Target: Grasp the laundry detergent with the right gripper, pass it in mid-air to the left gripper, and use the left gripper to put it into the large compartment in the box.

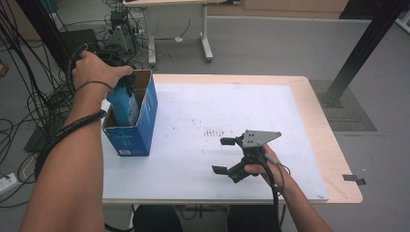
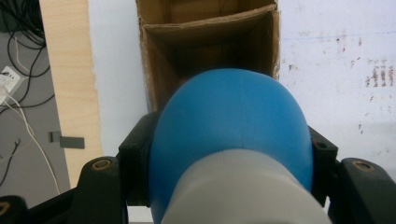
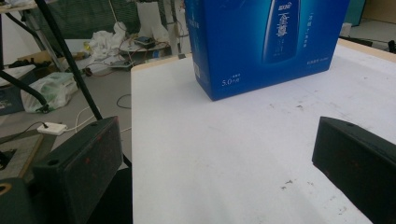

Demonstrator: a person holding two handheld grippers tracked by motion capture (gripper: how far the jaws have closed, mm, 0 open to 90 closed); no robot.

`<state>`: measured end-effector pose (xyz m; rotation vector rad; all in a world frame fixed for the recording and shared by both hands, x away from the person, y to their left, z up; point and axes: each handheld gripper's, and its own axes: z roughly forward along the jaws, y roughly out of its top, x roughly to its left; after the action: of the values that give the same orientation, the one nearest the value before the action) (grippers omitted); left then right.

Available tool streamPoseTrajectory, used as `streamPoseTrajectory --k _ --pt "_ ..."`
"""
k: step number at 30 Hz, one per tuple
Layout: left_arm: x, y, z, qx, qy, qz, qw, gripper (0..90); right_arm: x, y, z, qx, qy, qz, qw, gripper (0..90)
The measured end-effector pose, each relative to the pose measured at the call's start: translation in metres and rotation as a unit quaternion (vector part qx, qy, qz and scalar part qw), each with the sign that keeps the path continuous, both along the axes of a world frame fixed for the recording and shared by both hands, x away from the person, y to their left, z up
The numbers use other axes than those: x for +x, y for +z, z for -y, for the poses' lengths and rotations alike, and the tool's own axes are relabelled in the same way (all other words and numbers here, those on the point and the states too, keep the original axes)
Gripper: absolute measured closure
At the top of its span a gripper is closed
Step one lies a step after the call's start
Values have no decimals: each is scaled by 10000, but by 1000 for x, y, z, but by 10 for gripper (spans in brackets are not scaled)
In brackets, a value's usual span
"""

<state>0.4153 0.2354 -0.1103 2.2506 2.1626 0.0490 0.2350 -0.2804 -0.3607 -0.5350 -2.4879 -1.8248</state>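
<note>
Left gripper (image 2: 229, 186), jaws clamped across a blue bottle (image 2: 231, 126) with a grey-white cap end, holds it over the open blue carton (image 1: 145, 116). The smooth, rounded plastic probably slips; grip its widest body. Right gripper (image 1: 227, 155) rests on the table (image 1: 193, 179), jaws spread, empty.

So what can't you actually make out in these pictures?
- Bottle, left gripper view: its lower end is cut off by the bottom edge, and it hides the box floor.
- Bottle, high view: the hand and the box wall cover most of it.
- Box print, right gripper view: cut off at the top edge, small text unreadable.
- Right gripper, high view: too small for jaw detail.
</note>
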Motion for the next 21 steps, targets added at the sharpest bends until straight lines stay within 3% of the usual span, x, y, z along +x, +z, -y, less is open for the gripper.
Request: streamPoseTrajectory --k 8,21 --pt "0 -15 -3 -101 6 -35 9999 377 0 0 0 -10 -9 -10 10000 16" --pt "-1 -37 -5 -94 60 -107 9999 377 0 0 -1 -14 12 -23 10000 17"
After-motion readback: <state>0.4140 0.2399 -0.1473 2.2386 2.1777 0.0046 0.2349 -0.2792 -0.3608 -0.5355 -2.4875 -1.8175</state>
